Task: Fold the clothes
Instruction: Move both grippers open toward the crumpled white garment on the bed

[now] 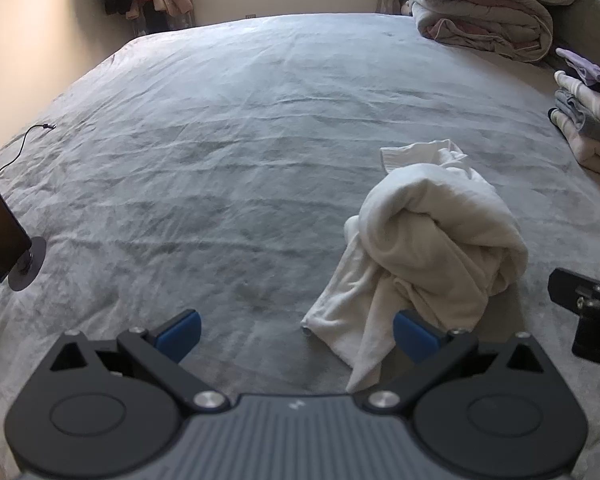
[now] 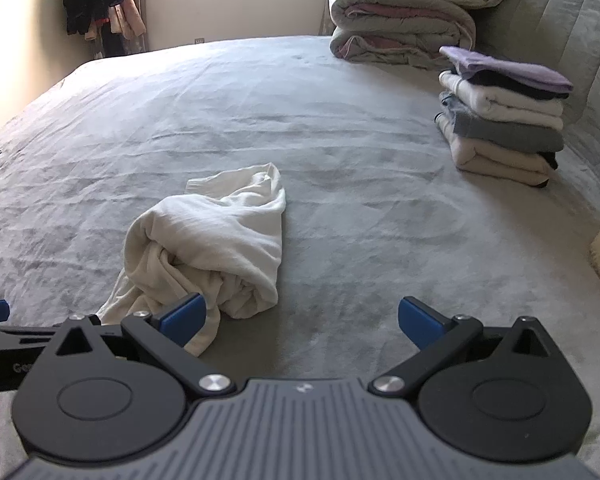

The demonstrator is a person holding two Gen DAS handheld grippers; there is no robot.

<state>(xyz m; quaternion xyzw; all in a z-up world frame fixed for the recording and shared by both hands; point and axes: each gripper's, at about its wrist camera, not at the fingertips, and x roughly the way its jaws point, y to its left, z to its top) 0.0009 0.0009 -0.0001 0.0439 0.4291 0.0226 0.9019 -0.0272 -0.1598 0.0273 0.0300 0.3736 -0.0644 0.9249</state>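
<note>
A crumpled white garment lies on a grey bed. It sits just ahead and to the right of the left claw, whose jaws are spread wide with nothing between them. The right claw, also wide open and empty, has the garment ahead to its left. The left claw's right pad hides one corner of the cloth (its type is hard to tell). It is bunched and rolled, with a ribbed cuff at the far end.
</note>
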